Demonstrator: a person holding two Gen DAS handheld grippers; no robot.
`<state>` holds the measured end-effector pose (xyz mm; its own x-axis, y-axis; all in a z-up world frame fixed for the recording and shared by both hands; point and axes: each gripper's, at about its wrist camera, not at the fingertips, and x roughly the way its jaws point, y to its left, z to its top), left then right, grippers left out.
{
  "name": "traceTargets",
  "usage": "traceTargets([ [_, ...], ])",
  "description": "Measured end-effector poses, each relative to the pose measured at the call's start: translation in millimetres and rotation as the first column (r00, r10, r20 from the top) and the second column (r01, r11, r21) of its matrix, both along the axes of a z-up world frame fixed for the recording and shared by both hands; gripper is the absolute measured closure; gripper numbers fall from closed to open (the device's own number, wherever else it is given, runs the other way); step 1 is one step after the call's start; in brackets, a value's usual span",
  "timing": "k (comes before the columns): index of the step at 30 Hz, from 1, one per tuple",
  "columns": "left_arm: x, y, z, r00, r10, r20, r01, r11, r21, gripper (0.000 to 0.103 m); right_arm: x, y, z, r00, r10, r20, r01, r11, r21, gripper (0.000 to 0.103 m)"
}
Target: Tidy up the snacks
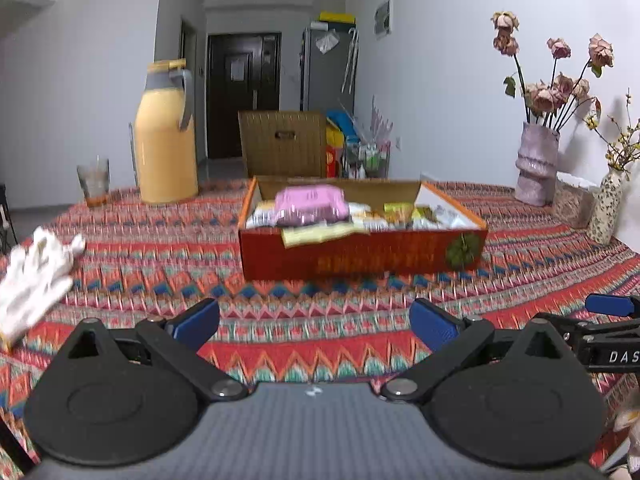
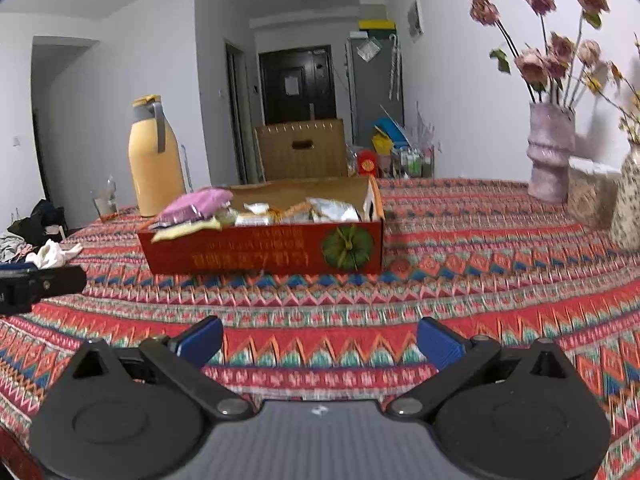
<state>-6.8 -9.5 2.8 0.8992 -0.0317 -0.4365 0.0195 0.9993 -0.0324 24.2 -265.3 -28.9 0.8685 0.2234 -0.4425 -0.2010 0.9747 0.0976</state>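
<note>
A red cardboard box (image 1: 360, 254) (image 2: 264, 252) sits on the patterned tablecloth, filled with snack packets. A pink packet (image 1: 310, 203) (image 2: 198, 203) lies on top at its left, and a pale yellow packet (image 1: 320, 235) (image 2: 184, 230) hangs over the front rim. My left gripper (image 1: 314, 322) is open, well short of the box, with nothing between its blue pads. My right gripper (image 2: 320, 342) is open too, empty, and also stands back from the box. The right gripper's tip (image 1: 612, 306) shows at the right edge of the left wrist view.
A yellow thermos jug (image 1: 166, 136) and a glass (image 1: 94, 182) stand at the back left. White cloth (image 1: 36, 276) lies at the left. Vases of dried flowers (image 1: 536, 168) (image 2: 550, 152) and a speckled vase (image 1: 608, 208) line the right edge. A wicker basket (image 1: 282, 142) stands behind the table.
</note>
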Motion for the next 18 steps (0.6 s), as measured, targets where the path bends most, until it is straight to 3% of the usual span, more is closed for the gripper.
traceTargets([
  [18, -10, 3, -24, 0.997, -0.015, -0.08, 0.012, 0.999, -0.035, 0.0, -13, -3, -20, 0.997, -0.014, -0.07, 0.014, 1.0, 0.002, 0.0],
])
